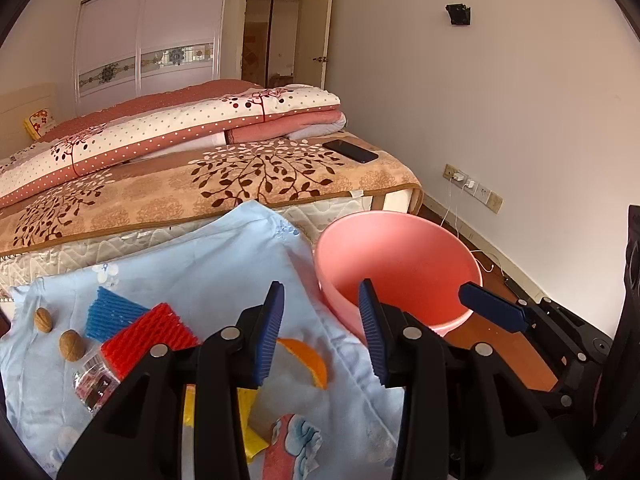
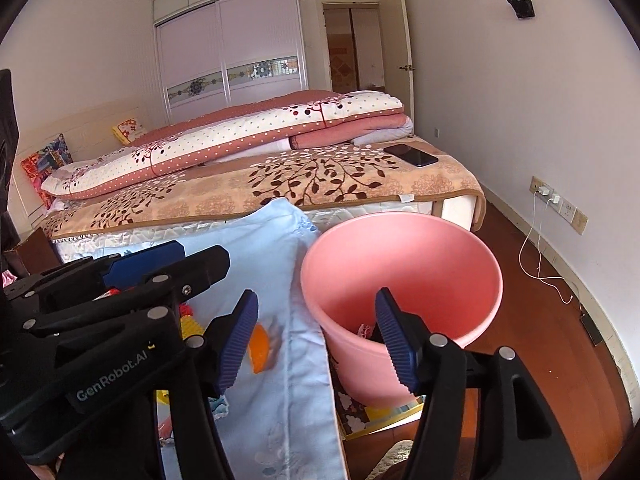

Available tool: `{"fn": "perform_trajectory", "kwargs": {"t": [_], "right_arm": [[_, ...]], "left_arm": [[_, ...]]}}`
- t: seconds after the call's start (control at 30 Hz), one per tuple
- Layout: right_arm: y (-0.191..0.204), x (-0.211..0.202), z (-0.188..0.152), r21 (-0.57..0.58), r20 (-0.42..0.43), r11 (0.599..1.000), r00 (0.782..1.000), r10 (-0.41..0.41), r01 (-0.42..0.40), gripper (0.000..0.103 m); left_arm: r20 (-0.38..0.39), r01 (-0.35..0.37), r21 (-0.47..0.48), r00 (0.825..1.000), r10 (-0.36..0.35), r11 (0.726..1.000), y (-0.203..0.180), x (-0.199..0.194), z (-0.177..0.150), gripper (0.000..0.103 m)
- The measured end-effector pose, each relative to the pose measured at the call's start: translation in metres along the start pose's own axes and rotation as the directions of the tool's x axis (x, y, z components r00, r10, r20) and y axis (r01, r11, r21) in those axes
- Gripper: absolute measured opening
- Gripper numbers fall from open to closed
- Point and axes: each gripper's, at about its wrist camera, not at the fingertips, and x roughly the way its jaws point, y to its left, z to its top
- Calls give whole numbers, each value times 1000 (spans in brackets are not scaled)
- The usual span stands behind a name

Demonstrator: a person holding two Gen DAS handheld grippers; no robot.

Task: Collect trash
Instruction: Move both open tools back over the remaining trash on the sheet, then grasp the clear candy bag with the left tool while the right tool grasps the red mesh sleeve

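Two grippers are seen held above a blue cloth (image 1: 224, 264) strewn with trash, and neither is holding anything. The left gripper (image 1: 322, 334) is seen with its fingers spread wide, and nothing is pinched between them. Directly between those fingers, slightly toward 6 o'clock from the tips, an orange peel (image 1: 310, 360) is seen lying on the cloth; its long axis is judged to run from 11 to 5 o'clock, curving like a wedge. A yellow scrap (image 1: 250, 436) and a printed wrapper (image 1: 294, 446) are found nearer still, at the bottom of the left view.

At 9 o'clock from the left fingers a red foam net (image 1: 150, 338) is seen, with a blue foam net (image 1: 110, 312) just behind it at 10 o'clock, and two walnuts (image 1: 72, 345) farther out at 9 o'clock. A clear packet (image 1: 94, 386) is seen at 8 o'clock.

The right gripper (image 2: 316, 340) is likewise spread, with nothing gripped. One finger is placed over the cloth and the other over the pink bin (image 2: 400, 272), whose mouth is seen at 1 o'clock. In this view the peel (image 2: 260, 348) is seen just beside the left-hand finger, at 8 o'clock.

The left gripper is judged the better placed for the peel, since it is already straddled. The bin is found at 2 o'clock from the left fingers, touching the cloth's edge. Some trash is seen inside it already. Beyond, a bed (image 1: 240, 176) is seen at 12 o'clock.
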Motion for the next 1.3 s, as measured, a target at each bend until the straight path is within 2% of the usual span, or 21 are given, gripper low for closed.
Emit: {"fn": "perform_trajectory", "kwargs": {"t": [0.27,0.7,0.93,1.17,1.3], "right_arm": [[37,8,-15,-61,-51,996,997,66,-69,60],[67,25,-26,-95,-137,979,976,167,-181,60],[90,38,-29,-116,-189,956,951,245,-270,60],[122,48,-23,-154,-215,926,926,309,-344,60],[130,51,-21,-167,-222,920,922,317,-356,60]], "left_arm": [[-27,-107,-26,994,107,994,34,-22,-24,39],[-75,-231,-156,972,222,960,132,-65,-62,39],[-131,-257,-199,963,235,946,162,-71,-83,39],[-177,-264,-244,958,224,933,181,-50,-86,39],[-204,-269,-273,954,217,924,191,-37,-84,39]]}}
